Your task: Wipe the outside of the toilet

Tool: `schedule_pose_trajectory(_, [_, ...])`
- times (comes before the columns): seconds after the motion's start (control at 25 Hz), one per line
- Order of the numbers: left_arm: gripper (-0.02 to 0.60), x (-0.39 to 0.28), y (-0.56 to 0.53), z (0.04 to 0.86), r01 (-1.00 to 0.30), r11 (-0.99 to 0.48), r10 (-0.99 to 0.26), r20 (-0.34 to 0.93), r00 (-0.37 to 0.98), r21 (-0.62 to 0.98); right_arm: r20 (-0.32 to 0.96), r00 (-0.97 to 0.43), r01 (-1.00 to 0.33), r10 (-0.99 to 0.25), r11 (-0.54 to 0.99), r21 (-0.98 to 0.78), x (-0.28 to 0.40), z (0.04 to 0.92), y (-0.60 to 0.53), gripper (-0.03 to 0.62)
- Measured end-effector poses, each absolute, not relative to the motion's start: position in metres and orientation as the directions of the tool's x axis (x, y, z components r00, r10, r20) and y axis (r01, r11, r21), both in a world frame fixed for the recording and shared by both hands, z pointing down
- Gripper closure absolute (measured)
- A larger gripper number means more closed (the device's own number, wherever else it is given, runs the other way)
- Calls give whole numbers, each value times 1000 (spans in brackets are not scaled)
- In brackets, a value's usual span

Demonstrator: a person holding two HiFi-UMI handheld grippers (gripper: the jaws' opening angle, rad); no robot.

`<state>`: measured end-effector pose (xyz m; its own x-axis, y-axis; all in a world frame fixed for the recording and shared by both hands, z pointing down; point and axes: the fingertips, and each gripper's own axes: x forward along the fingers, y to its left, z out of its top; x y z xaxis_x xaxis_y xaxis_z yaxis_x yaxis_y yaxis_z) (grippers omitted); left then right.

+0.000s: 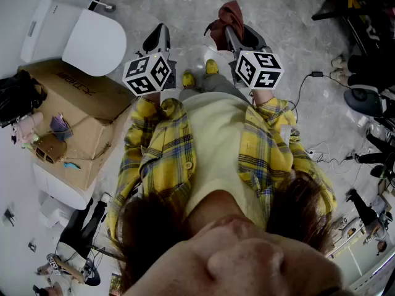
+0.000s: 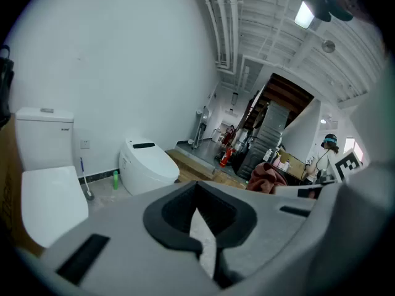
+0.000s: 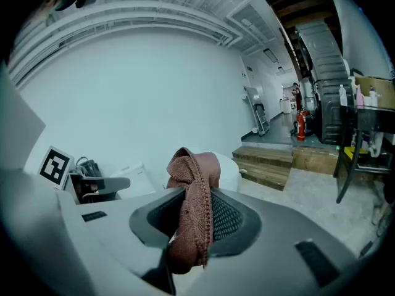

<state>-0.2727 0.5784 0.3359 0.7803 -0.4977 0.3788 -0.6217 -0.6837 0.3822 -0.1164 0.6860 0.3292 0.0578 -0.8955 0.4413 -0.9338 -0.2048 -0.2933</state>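
1. The reddish-brown knitted cloth [image 3: 192,214] is coarse ribbed yarn, matt, with a chain-stitched edge.
2. The right gripper [image 3: 196,193] has a smooth, matt grey plastic shell, and its black pads [image 3: 228,217] carry a fine mesh-like texture. The left gripper [image 2: 199,196] has the same grey plastic with a smooth black lining.
3. The white flat-lidded toilet [image 1: 92,39] is hard and smooth, with a soft gloss.
4. The brown cardboard box [image 1: 86,116] is dull and papery.
5. The grey marbled floor [image 1: 185,5] looks like polished stone.
6. The yellow checked shirt [image 1: 163,147] is soft woven cloth.
7. The pale-brown wooden steps [image 3: 271,162] are matt.
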Motion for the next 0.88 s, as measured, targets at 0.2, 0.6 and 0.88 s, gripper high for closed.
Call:
schedule_pose_trajectory(0.2, [580, -261, 582, 333, -625, -691, -499, 387, 776, 363, 434, 53, -940, -899, -191, -281, -100, 326, 682, 473])
schedule_pose_trajectory(0.6, [580, -235, 567, 327, -687, -651, -562, 403, 722, 322, 412, -14, -953, -911, -112, -280, -60, 325, 651, 472])
schedule_pose_trajectory(0.88, [580, -211, 551, 331, -736, -620, -610, 422, 671, 273, 390, -69, -950, -918, -59, -307, -32, 332, 627, 472])
